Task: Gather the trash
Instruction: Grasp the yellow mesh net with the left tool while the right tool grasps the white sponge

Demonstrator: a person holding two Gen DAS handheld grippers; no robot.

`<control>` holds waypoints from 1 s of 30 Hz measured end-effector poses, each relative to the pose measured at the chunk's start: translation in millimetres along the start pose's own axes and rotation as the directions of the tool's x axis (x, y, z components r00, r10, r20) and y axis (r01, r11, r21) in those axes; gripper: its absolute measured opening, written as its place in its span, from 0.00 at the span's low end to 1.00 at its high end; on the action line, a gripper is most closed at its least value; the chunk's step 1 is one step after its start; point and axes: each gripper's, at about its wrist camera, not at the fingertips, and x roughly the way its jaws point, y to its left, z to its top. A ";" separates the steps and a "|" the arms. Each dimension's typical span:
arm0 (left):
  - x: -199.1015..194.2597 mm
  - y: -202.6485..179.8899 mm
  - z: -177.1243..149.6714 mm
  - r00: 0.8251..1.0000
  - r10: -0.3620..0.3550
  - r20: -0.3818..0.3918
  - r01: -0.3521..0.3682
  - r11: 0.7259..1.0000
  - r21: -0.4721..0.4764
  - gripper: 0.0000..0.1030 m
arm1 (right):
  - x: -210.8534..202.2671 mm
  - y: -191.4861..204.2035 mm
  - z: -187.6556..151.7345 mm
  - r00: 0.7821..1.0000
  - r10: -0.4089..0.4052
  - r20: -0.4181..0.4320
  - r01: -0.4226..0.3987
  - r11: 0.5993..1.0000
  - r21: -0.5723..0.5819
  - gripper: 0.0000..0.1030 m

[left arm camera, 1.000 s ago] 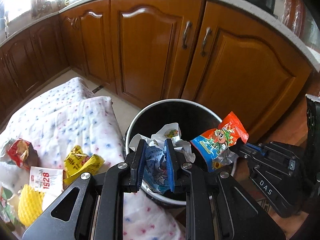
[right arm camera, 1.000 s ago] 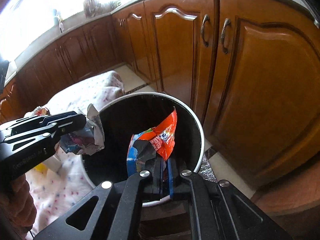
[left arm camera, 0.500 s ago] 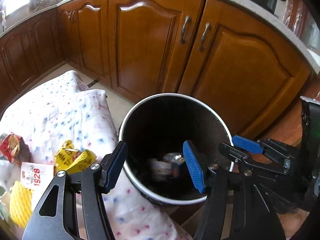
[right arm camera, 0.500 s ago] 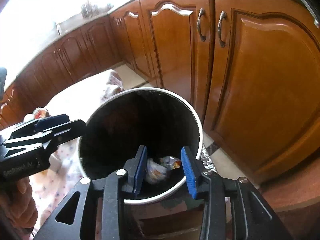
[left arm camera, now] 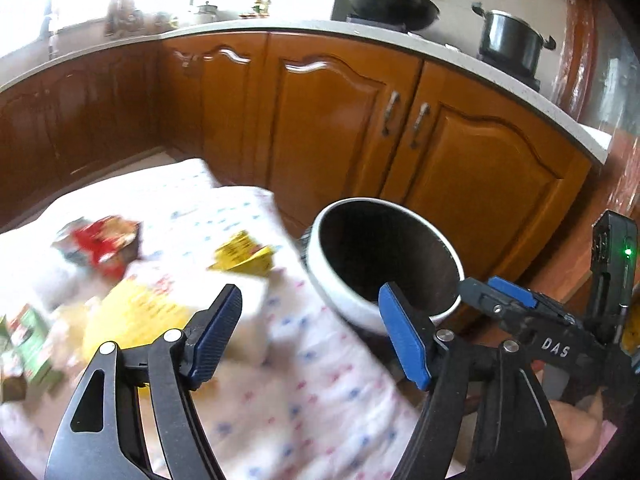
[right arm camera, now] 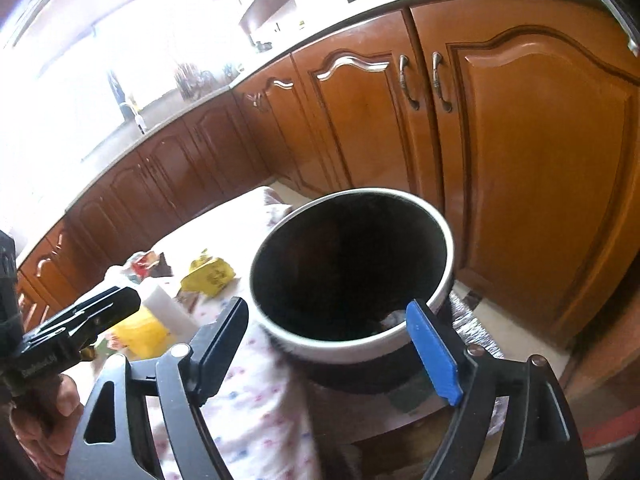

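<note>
Both the left gripper (left arm camera: 310, 336) and right gripper (right arm camera: 330, 350) gaped wide, empty, beside the round white-rimmed black bin (left arm camera: 348, 312); next probably the crumpled yellow wrapper (left arm camera: 244, 258), centre-left.

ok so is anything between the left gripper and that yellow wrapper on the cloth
Nothing visible blocks it. The left gripper is open and empty above the spotted cloth, and the yellow wrapper lies in the open ahead of its fingers. The bin sits off to the right, not in the path.

White letters "DAS" stand on the right tongs (left arm camera: 516, 304) (other print too blurred).
</note>
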 end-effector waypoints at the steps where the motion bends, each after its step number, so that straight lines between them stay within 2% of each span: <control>1: -7.6 8.8 -5.1 1.000 0.010 0.005 -0.010 1.000 -0.014 0.70 | -1.1 2.7 -2.7 1.000 0.007 0.003 -0.007 1.000 0.005 0.81; 12: -42.8 72.4 -25.0 0.996 0.082 0.022 -0.079 0.991 -0.111 0.71 | -1.1 44.1 -17.8 0.996 0.085 0.000 -0.085 0.996 -0.001 0.82; 20: -53.3 99.7 -34.4 0.995 0.101 0.012 -0.099 0.987 -0.131 0.71 | 3.6 77.5 -20.9 0.989 0.147 -0.012 -0.147 0.988 -0.035 0.82; 24: -53.7 102.3 -33.9 0.994 0.110 -0.001 -0.109 0.988 -0.105 0.71 | 12.0 92.9 -16.4 0.976 0.216 -0.025 -0.218 0.973 -0.079 0.82; 30: -42.4 112.6 -21.8 0.996 0.075 -0.050 -0.079 0.994 -0.077 0.70 | 35.0 110.2 1.8 0.944 0.323 -0.069 -0.329 0.935 -0.133 0.82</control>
